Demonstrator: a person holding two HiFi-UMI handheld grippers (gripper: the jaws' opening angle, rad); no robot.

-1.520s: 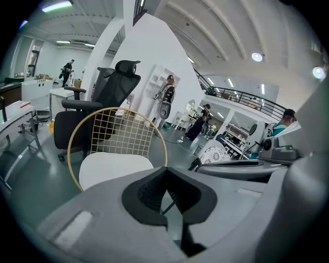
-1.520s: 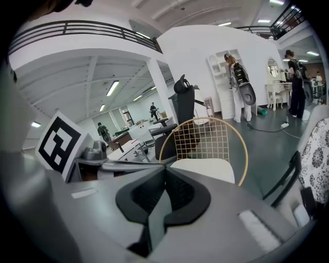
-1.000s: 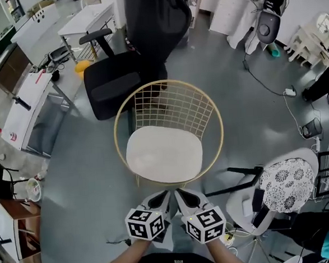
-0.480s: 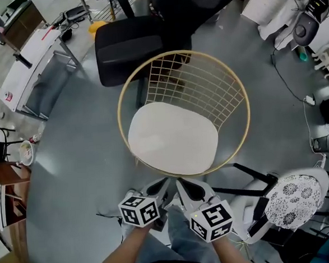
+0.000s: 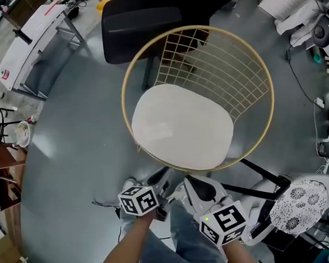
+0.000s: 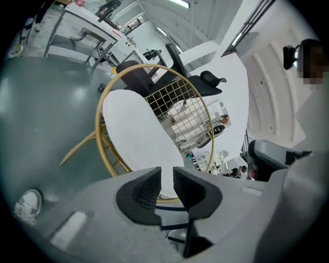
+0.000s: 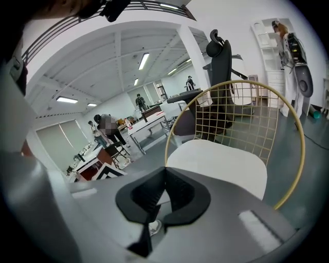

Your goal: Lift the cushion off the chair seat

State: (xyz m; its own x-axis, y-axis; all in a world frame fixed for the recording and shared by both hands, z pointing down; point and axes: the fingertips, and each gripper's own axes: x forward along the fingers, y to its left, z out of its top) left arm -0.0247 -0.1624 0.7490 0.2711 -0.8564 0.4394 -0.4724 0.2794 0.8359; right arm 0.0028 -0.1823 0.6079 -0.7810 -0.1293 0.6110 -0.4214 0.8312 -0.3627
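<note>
Head view.
- Centre: cushion (image 5: 181,127), plain off-white, no pattern.
- Around it: chair (image 5: 210,68), gold wire, with a square grid across the back toward 1 o'clock.
- At 12 o'clock: office chair (image 5: 140,23), solid black.
- Throughout: floor (image 5: 70,146), glossy grey with pale reflections.
- At 11 o'clock: table (image 5: 31,39), white top, grey frame, small red mark near the far end.
- At 9 o'clock: desk (image 5: 2,181), brown wood grain.
- At 4 o'clock: stool (image 5: 299,206), white with a black floral print.
- At 6 o'clock: jeans (image 5: 186,239), faded blue.

Left gripper view.
- At 8 o'clock: shoe (image 6: 28,205), white.
</note>
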